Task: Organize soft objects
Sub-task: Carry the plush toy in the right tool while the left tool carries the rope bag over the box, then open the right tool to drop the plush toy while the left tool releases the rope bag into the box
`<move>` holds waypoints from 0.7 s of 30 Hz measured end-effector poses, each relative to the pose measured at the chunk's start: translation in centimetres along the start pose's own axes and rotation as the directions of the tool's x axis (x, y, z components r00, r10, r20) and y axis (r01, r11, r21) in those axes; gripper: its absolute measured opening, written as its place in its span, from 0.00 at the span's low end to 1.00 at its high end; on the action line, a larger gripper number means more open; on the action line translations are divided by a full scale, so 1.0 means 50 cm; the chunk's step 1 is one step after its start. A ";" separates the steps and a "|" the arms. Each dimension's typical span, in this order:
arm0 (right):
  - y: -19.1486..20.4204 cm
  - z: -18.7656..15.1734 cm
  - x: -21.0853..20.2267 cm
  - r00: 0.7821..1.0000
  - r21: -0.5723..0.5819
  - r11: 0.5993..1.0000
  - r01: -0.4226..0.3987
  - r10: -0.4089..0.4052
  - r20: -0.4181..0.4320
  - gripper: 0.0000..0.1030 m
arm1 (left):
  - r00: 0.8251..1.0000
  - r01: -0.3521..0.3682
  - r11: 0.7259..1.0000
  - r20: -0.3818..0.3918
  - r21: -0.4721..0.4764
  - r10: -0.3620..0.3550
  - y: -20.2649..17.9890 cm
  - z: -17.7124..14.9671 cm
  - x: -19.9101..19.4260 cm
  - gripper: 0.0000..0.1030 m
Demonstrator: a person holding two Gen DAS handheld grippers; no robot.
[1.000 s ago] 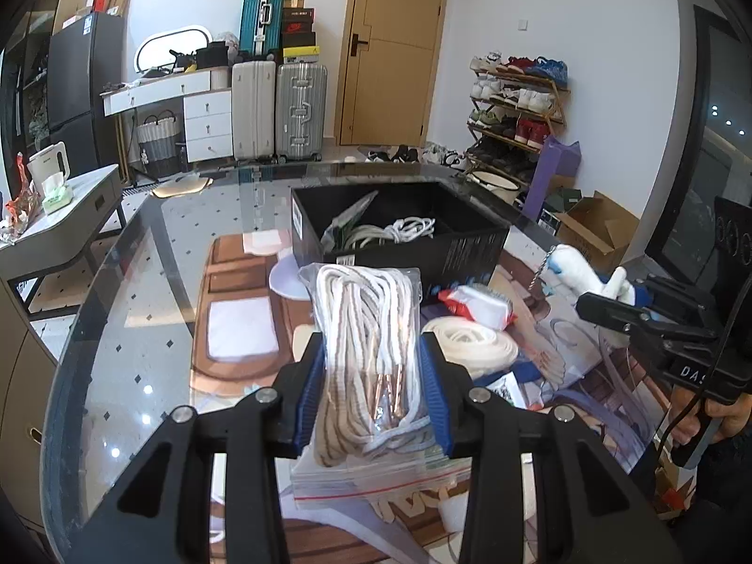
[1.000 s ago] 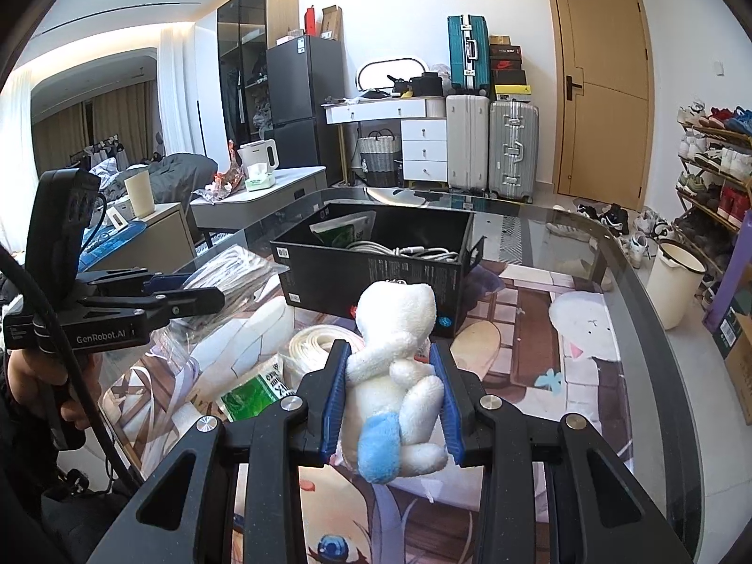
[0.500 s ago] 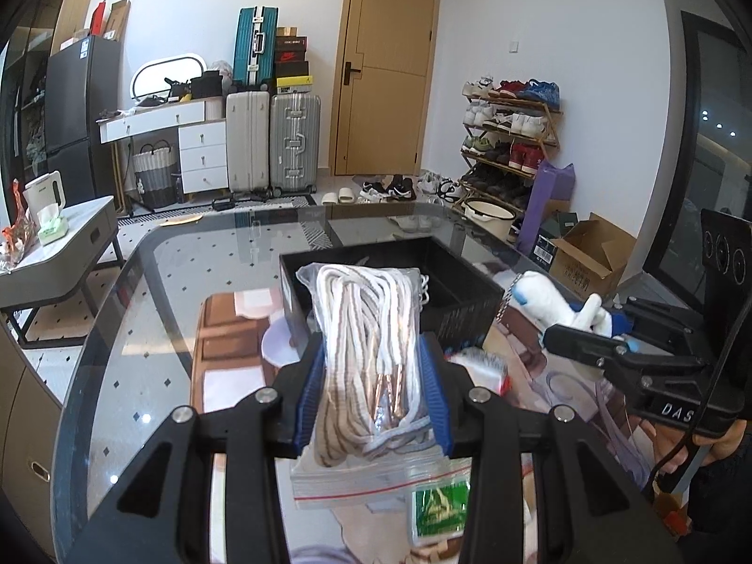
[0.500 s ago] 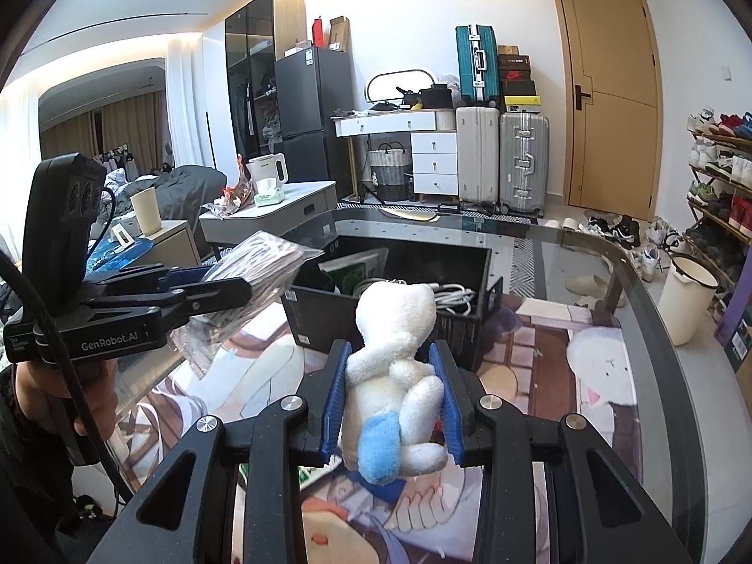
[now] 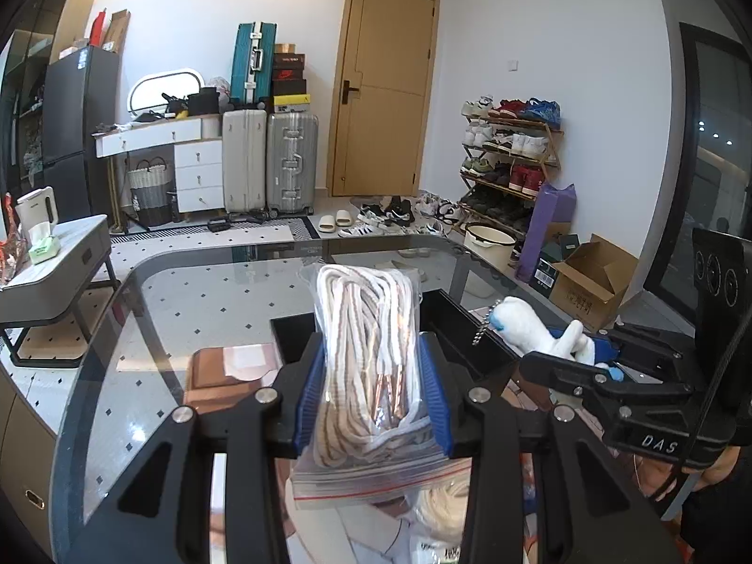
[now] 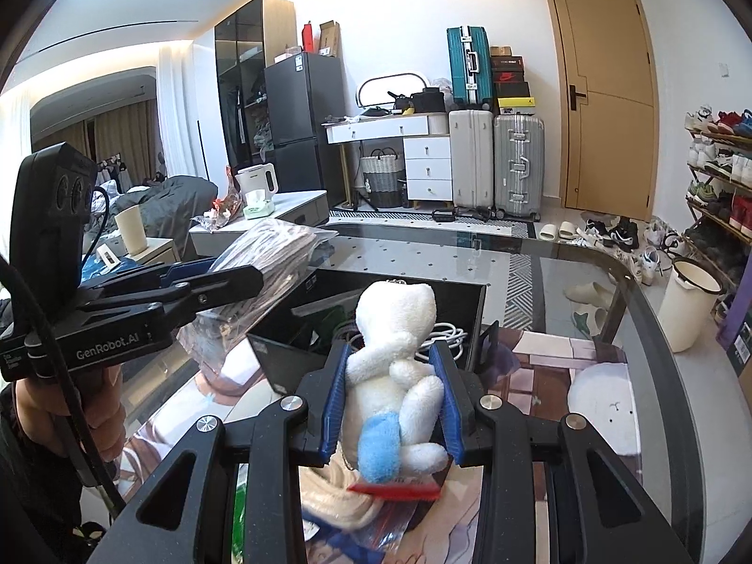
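The black box [image 6: 376,310] sits open on the glass table [image 6: 587,272], just ahead of both loads. Left gripper [image 5: 371,395] is clamped on the bagged cord [image 5: 366,329], right gripper [image 6: 390,404] on the plush toy [image 6: 395,357]; I'd carry each clear over the rim, then let go low inside, one at a time.

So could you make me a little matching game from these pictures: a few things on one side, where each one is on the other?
Things:
1. bag of shoelaces
2. plush toy
3. white cable
4. teal suitcase

Places:
A. inside the black box
B. on top of the white suitcase
C. clamped by the left gripper
D. clamped by the right gripper

Pairs: 1-C, 2-D, 3-A, 4-B
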State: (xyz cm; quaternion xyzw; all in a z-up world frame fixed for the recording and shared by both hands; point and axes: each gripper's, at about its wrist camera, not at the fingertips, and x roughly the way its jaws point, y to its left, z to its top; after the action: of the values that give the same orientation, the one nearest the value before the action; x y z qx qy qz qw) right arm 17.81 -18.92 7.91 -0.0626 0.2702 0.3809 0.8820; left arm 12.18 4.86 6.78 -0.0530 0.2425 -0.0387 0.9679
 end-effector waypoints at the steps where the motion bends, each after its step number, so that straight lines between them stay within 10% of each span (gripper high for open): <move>1: -0.002 0.001 0.004 1.000 -0.001 1.000 0.001 -0.001 -0.003 0.34 | 1.000 0.003 1.000 -0.007 0.006 -0.003 -0.001 0.002 0.009 0.37; 21: -0.021 0.046 0.091 0.998 -0.006 1.000 -0.007 0.007 -0.069 0.34 | 0.993 0.040 0.998 -0.109 0.051 -0.034 -0.013 0.031 0.130 0.37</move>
State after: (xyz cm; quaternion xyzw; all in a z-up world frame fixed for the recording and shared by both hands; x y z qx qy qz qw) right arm 22.12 -16.03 7.35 -0.0774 0.2993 0.3824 0.8708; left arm 18.61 3.70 5.18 -0.0294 0.2922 -0.0660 0.9536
